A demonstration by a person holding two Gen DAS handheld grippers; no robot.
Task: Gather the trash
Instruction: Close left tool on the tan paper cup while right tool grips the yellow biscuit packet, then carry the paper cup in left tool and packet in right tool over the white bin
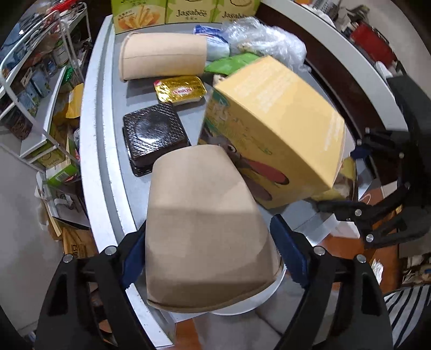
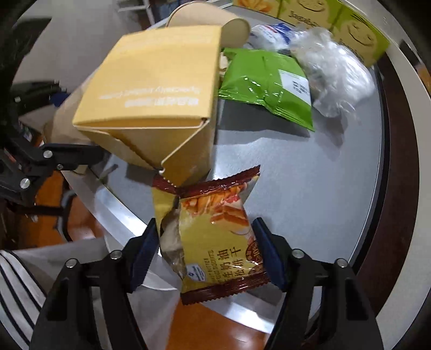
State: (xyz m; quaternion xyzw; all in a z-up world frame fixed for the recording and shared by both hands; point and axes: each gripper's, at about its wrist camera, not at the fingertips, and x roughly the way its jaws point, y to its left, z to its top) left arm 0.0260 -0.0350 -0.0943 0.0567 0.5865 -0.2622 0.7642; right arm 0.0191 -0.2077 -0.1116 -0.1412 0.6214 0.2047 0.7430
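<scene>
Pick-up step: paper cup (image 1: 207, 231) clamped by left gripper (image 1: 210, 258), biscuit wrapper (image 2: 212, 242) by right gripper (image 2: 207, 250). Next, both to be lifted clear of table (image 2: 309, 175) and binned.

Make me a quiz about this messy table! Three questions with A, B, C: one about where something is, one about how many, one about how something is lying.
1. What is between the jaws of the right gripper?
A. a banana
B. a spoon
C. a biscuit wrapper

2. How many brown cups does the left wrist view show?
A. two
B. five
C. none

3. How is the far cup placed?
A. standing upright
B. lying on its side
C. stacked on a plate

Answers:
1. C, the yellow and red wrapper sits between the two blue pads.
2. A, one cup is between the left jaws and one is further back by the green boxes.
3. B, its long side rests on the table, with its rim facing sideways.
</scene>
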